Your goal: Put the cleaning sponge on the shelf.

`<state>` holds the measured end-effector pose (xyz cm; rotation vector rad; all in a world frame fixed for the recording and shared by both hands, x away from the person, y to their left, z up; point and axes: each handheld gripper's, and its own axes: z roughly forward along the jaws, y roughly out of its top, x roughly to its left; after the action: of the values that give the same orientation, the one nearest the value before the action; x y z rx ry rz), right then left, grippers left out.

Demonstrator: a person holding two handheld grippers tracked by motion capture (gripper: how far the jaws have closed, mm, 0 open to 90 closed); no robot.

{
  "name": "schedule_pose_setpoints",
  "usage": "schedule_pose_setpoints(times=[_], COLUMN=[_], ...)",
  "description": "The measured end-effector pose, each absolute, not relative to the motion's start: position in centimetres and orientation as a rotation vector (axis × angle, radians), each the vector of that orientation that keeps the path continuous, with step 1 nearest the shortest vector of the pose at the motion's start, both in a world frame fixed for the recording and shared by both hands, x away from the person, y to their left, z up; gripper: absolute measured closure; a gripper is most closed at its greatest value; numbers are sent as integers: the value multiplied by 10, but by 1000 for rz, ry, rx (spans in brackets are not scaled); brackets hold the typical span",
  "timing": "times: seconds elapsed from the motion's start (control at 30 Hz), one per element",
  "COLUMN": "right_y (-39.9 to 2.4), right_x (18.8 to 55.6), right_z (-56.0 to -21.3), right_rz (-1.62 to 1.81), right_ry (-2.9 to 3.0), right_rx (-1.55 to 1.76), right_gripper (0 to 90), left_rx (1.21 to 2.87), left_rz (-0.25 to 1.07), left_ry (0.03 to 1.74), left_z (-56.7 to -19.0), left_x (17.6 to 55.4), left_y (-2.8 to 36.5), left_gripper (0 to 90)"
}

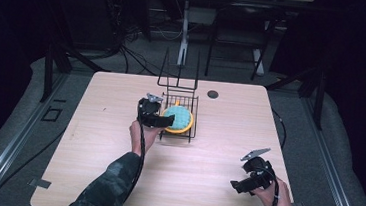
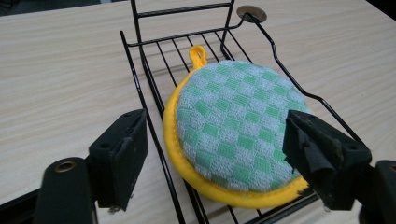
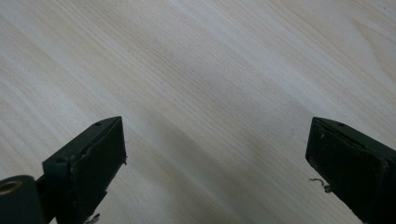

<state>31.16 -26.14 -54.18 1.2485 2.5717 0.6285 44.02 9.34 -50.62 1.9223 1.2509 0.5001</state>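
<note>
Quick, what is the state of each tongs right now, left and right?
Left tongs: open, jaws either side of the round potholder in the wire rack, not gripping it.
Right tongs: open, holding nothing, above the bare table.

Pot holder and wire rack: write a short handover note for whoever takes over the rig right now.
Left gripper: open, jaws wide on either side of the pot holder, pads not pressing on it.
Right gripper: open, holding nothing, over bare table near the person's right-hand edge.
Things: the round green-checked pot holder with a yellow rim lies in the black wire rack at mid-table, its loop pointing toward the rack's upright back.
Done: the pot holder is in the rack and looks released.
Left: probably just draw the left gripper back clear of the rack; check that the pot holder sits flat.
</note>
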Motion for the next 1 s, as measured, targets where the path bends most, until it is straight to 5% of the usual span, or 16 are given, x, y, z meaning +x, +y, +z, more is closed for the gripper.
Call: schedule_pose_setpoints(times=[1.0], right_y=[-259], right_x=[311], right_z=[-542], right_rz=[590], right_ry=[2581], right_rx=[1242], right_gripper=[43], left_rx=[2001], left_rz=[477], left_ry=[1231], left_z=[-480], left_x=[371], left_y=[168], left_gripper=[51])
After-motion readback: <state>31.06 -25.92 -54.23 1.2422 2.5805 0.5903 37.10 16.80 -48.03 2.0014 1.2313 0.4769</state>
